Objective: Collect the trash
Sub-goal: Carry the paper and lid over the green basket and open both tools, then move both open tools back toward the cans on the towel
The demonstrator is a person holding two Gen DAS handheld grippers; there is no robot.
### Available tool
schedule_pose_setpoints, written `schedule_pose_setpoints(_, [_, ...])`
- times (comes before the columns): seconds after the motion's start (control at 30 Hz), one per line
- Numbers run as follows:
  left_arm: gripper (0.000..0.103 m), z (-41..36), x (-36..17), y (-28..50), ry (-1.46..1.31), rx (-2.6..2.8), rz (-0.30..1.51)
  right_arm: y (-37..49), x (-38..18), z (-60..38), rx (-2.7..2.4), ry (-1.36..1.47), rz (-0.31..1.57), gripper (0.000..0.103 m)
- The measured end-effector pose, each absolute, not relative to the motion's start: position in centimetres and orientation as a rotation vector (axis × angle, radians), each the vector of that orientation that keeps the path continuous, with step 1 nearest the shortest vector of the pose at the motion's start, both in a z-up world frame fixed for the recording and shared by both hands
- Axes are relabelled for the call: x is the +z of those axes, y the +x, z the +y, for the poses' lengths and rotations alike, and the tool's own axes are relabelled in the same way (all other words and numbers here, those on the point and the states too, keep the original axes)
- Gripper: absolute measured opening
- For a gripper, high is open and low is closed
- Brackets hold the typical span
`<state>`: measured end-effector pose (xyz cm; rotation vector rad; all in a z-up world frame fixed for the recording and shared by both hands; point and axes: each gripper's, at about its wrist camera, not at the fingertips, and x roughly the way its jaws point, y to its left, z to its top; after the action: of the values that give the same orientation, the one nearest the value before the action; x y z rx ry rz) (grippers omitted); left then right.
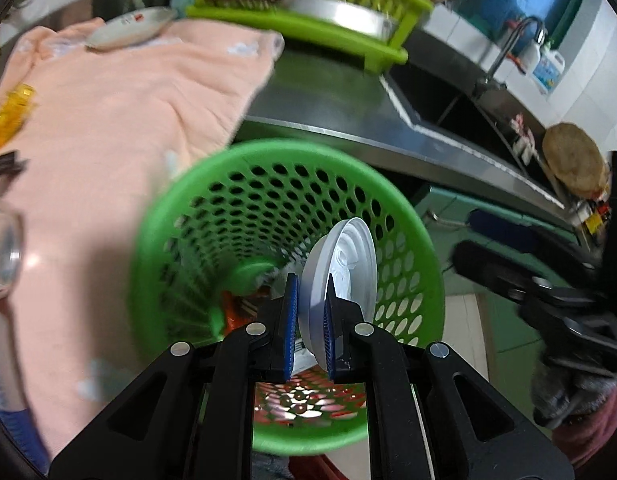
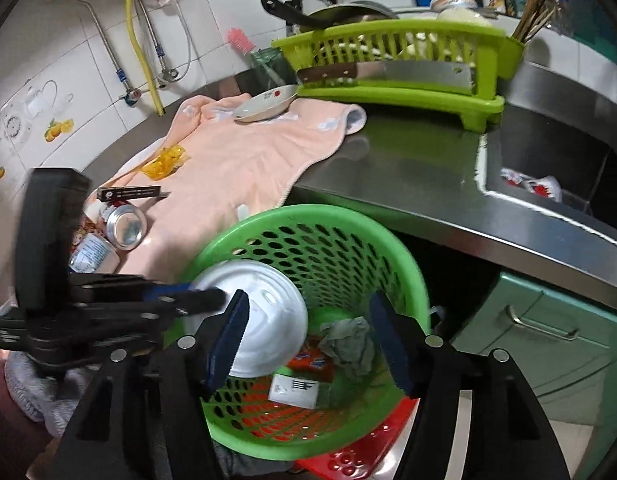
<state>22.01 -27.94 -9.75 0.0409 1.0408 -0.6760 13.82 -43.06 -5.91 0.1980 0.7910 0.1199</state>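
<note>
My left gripper [image 1: 311, 286] is shut on a white plastic lid [image 1: 342, 266] and holds it over the mouth of a green perforated bin [image 1: 236, 200]. In the right wrist view the lid [image 2: 264, 316] hangs inside the bin's rim [image 2: 308, 220], held by the left gripper [image 2: 212, 298] coming in from the left. My right gripper [image 2: 308, 312] is open and empty just above the bin. In the bin lie crumpled grey paper [image 2: 348, 344], an orange packet [image 2: 312, 362] and a white label [image 2: 294, 390]. On the pink towel [image 2: 236, 160] lie a yellow wrapper [image 2: 164, 162], a dark box [image 2: 128, 193] and a can [image 2: 122, 226].
A lime dish rack [image 2: 392, 76] with a cleaver [image 2: 388, 72] stands at the back of the steel counter [image 2: 408, 168]. A small dish [image 2: 264, 102] rests on the towel. The sink [image 2: 548, 176] is to the right, green cabinets [image 2: 528, 328] below. A red basket [image 2: 348, 460] sits under the bin.
</note>
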Motion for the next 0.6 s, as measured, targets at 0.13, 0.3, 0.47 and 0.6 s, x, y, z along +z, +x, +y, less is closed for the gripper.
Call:
schedule_pose_setpoints(0.13, [0.011, -29.8, -11.9, 22.9, 0.034, -0.685, 1.103, 13.2, -6.3, -44.0, 0.101, 0.198, 0.789, 0.063])
schedule_pose_setpoints(0.3, [0.024, -30.6, -12.6, 23.2, 0.017, -0.699, 1.110, 12.3, -6.6, -45.4, 0.071, 0.214, 0.792, 0.064])
schedule_pose_setpoints(0.47, [0.039, -30.2, -12.1, 22.9, 0.025, -0.688, 1.091, 11.7, -6.5, -45.8, 0.056, 0.227, 0.786, 0.066])
schedule_pose_setpoints(0.6, [0.039, -28.7, -10.5, 22.0, 0.018, -0.673, 1.054, 11.4, -6.0, -44.9, 0.079, 0.228, 0.776, 0.068])
